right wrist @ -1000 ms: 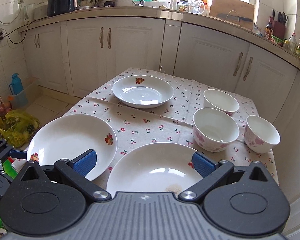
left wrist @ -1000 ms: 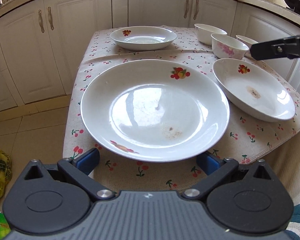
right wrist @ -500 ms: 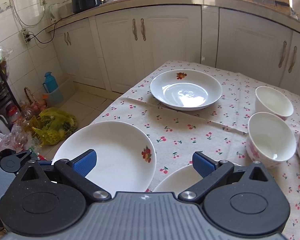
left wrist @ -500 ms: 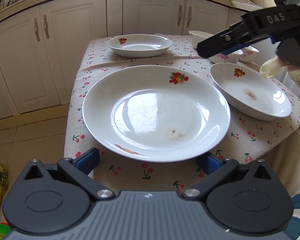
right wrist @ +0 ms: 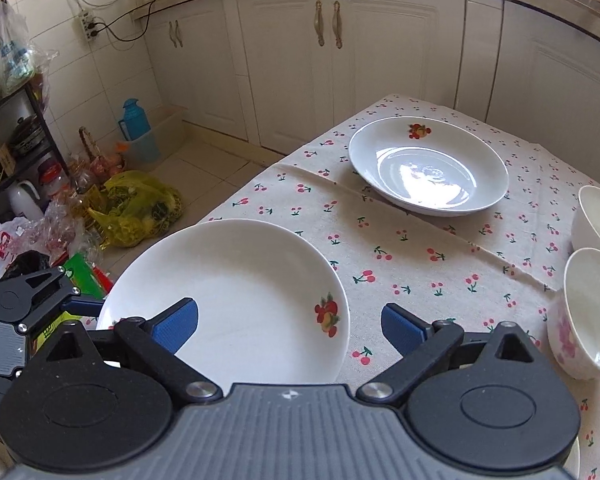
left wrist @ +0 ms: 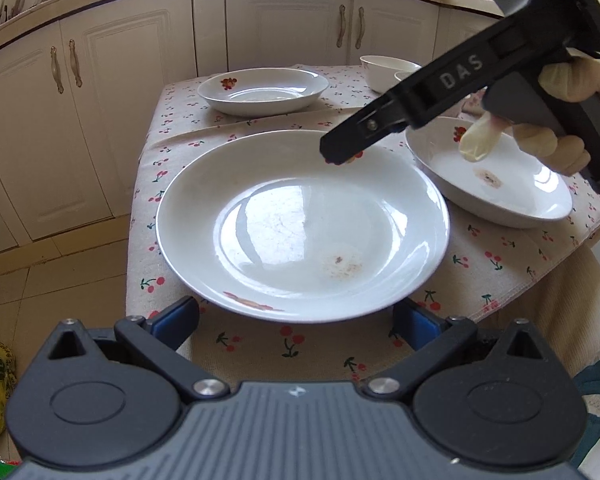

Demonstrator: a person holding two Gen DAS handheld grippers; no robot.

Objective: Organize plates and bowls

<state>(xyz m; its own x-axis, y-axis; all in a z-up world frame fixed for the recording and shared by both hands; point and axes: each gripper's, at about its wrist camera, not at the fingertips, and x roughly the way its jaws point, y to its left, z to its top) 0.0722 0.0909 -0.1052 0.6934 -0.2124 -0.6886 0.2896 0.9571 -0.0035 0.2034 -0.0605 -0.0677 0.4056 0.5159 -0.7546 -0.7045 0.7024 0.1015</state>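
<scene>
A large white plate (left wrist: pixel 300 224) with a fruit print lies on the cherry-print cloth, its near rim between the wide-apart fingers of my open left gripper (left wrist: pixel 296 320). My right gripper (right wrist: pixel 290 326), held by a gloved hand (left wrist: pixel 560 84), hangs over the same large plate (right wrist: pixel 236 300). Its jaws are closing; one pad is above the plate's inside, the other outside the rim, neither pressing. A second plate (left wrist: pixel 492 176) lies at the right and a third plate (right wrist: pixel 428 168) at the far side. Two bowls (right wrist: pixel 592 312) (right wrist: pixel 596 220) stand at the right edge.
The table's left edge drops to a tiled floor with a yellow bag (right wrist: pixel 140 204), a blue flask (right wrist: pixel 134 120) and a cluttered shelf (right wrist: pixel 16 140). White cupboards (right wrist: pixel 328 56) stand behind the table. My left gripper's body (right wrist: pixel 20 308) shows beside the large plate.
The right gripper has swung left and down from over the second plate to the large plate's far rim, and its fingers have drawn slightly closer. The left gripper has stayed where it was.
</scene>
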